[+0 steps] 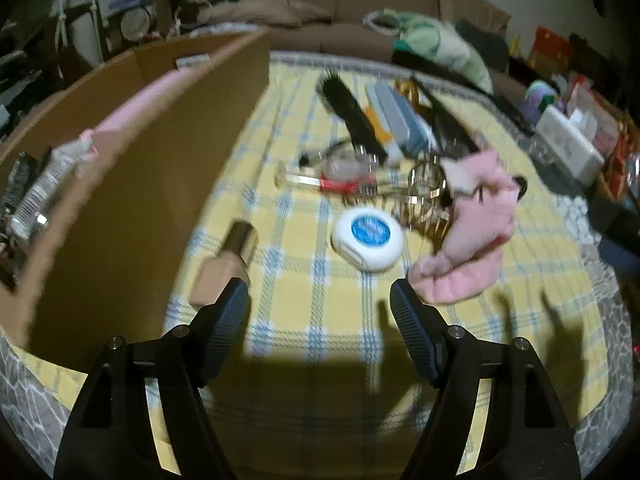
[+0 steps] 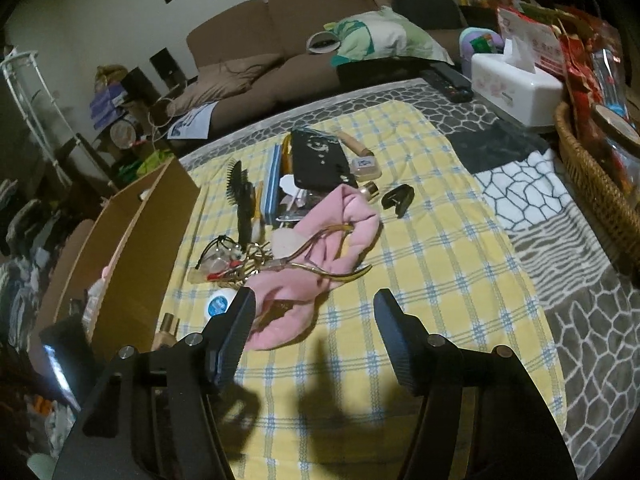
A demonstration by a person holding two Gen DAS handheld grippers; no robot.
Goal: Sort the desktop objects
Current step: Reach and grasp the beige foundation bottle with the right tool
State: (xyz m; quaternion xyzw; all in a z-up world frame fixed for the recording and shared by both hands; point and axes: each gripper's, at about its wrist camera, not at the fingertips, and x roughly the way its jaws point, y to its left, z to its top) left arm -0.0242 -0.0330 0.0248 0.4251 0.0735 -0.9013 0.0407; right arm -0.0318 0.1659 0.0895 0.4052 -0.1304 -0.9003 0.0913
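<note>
Both tongs empty, jaws apart: left gripper [image 1: 318, 300] and right gripper [image 2: 314, 312]. Looks like picking the next thing; bottle [image 1: 224, 264] just beside the left's left finger, box [image 1: 160, 140] further left.

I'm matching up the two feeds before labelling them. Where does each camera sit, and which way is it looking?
Left wrist: on the left gripper, angled down at the yellow checked cloth beside the cardboard box; its open fingers show.
Right wrist: on the right gripper, angled down towards the sofa; its open fingers show.
Shared: pink cloth, white round tin, box.
</note>
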